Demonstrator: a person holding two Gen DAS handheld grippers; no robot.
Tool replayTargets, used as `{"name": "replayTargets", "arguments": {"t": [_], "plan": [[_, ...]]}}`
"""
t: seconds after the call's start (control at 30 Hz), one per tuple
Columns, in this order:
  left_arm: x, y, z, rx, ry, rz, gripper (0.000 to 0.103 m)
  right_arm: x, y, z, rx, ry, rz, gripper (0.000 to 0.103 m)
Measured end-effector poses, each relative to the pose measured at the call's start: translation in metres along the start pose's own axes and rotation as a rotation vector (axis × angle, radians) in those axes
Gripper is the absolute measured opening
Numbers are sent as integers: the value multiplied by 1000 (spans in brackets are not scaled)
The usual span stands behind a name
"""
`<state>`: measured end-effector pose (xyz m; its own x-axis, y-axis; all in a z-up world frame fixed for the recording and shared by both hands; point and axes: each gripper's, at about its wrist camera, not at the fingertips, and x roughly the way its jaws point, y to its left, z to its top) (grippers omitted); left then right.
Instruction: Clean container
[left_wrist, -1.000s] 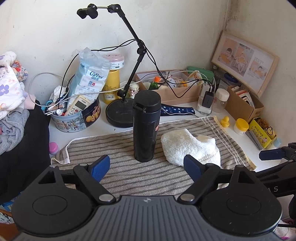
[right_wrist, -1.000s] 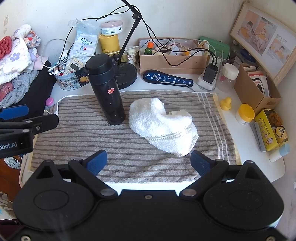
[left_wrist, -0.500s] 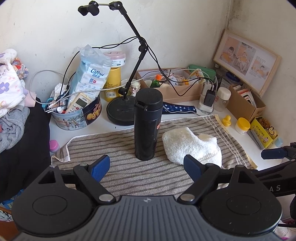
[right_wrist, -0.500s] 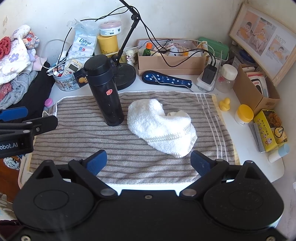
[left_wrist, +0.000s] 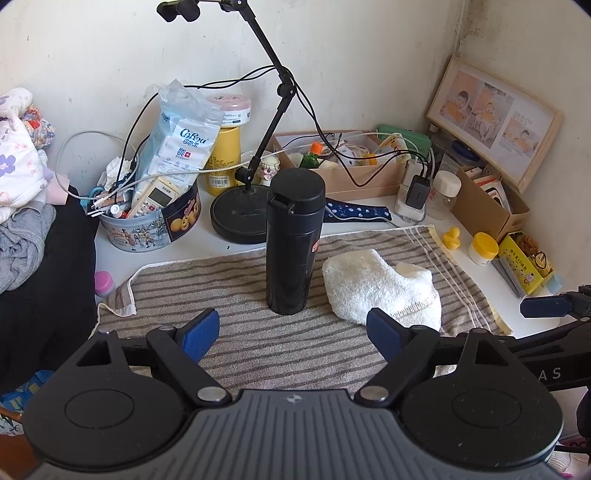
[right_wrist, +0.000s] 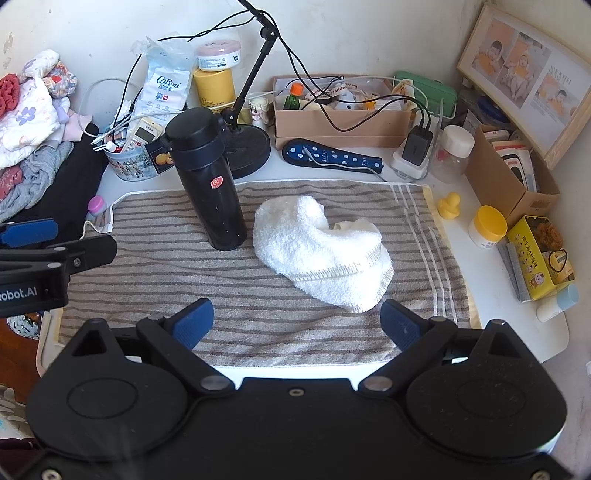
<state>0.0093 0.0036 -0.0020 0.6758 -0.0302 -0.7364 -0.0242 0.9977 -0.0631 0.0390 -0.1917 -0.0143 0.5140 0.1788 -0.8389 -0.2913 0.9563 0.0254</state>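
Observation:
A tall black flask (left_wrist: 294, 242) with its lid on stands upright on a striped towel (left_wrist: 258, 343); it also shows in the right wrist view (right_wrist: 208, 184). A crumpled white cloth (left_wrist: 380, 284) lies just right of it, also in the right wrist view (right_wrist: 323, 251). My left gripper (left_wrist: 293, 330) is open and empty, in front of the flask. My right gripper (right_wrist: 297, 325) is open and empty, in front of the cloth. Each gripper shows at the edge of the other's view.
A black lamp stand base (left_wrist: 240, 216) sits behind the flask. A round tin (left_wrist: 147, 229) of clutter stands back left, a cardboard box (left_wrist: 343, 173) back centre, a charger (left_wrist: 415, 195), jars and a yellow box (left_wrist: 524, 262) on the right. Clothes (left_wrist: 22, 192) lie left.
Both views have shifted slightly: the flask and cloth sit a touch higher in the frames. Both grippers stay open and nothing on the towel has moved.

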Motion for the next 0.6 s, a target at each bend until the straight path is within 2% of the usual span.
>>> {"name": "replayTargets", "arguments": {"t": [0.6], "plan": [[6, 0, -1, -1, 16, 2, 87, 4, 1, 0, 4, 7, 4, 98]]}}
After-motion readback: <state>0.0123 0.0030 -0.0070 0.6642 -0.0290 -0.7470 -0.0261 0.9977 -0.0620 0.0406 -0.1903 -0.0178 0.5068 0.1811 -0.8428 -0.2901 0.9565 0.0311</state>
